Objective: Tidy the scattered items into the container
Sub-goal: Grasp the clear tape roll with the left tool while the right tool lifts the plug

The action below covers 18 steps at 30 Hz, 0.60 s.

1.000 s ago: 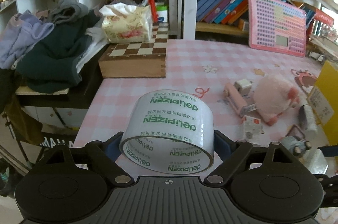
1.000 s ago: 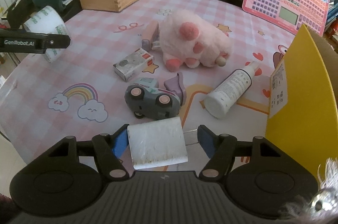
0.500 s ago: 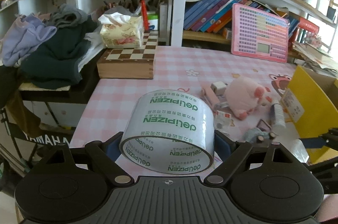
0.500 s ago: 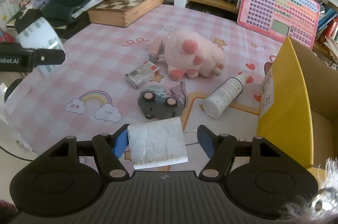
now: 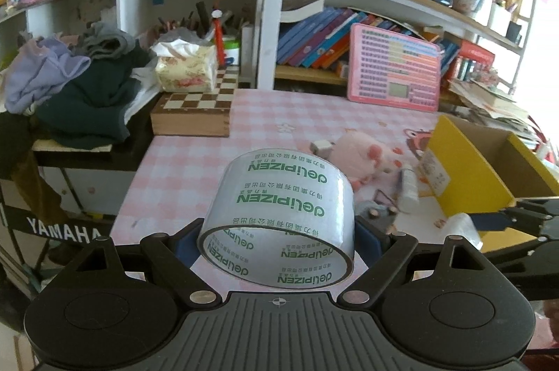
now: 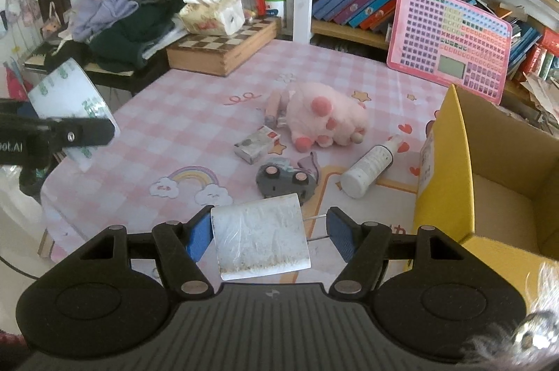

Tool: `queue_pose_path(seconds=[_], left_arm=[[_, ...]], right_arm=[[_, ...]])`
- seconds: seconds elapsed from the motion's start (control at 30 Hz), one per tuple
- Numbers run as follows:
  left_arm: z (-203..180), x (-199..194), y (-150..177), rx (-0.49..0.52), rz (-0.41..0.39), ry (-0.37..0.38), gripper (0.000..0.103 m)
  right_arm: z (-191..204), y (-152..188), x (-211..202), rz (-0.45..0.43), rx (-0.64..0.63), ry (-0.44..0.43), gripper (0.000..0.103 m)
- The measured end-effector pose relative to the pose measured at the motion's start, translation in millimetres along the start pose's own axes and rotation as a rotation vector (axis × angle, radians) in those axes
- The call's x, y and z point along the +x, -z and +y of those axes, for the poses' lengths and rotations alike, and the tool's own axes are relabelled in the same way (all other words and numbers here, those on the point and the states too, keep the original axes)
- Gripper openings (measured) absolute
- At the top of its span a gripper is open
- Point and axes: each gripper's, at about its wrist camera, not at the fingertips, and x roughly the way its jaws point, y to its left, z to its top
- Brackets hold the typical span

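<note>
The tape roll [image 5: 277,224], a wide clear ring printed with green lettering, sits squarely between the jaws of the left gripper [image 5: 276,240], clamped by its glossy sides with the open core facing the camera and held up over the near edge of the desk [image 5: 181,168]. The right gripper [image 6: 269,231] carries a small white packet [image 6: 260,236], flat and roughly square with a crinkled, speckled plastic skin; it presses against the left blue pad while a gap shows before the right pad, so I cannot tell whether the jaws truly pinch it. Beyond the packet, on the pink checked cloth with rainbow and cloud prints, lie a grey toy car [image 6: 284,180] with pink wheels, a small printed carton [image 6: 256,143], and a white cylindrical bottle [image 6: 368,170] on its side. Just behind them rests a fluffy pink plush toy [image 6: 326,119]. To the right stands the yellow cardboard box [image 6: 450,168], open at the top with a brown inside. Farther back are a wooden chessboard case [image 6: 225,47] with a floral tissue box [image 6: 213,12] on it, and a pink plastic keypad board [image 6: 450,42] leaning against shelves of books.
</note>
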Motion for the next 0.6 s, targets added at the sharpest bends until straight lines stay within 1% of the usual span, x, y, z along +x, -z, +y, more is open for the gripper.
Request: queue_pose_path(seconds=[0.13,0.37,0.6], left_arm=[[-7,-14,6,0.012,-0.008,0.030,0.088],[-13,-37,17,0.020,-0.028,0.058,0.088],[-21,-51,26,0.028,-0.036,0.091,0.088]], right_arm=[[6,7,-12,-0.012,0.010,0.001,0.066],[16,21,-33,-0.027,0.020,0.008,0.066],[21,35,-51,-0.037,0.038,0.035,0.066]])
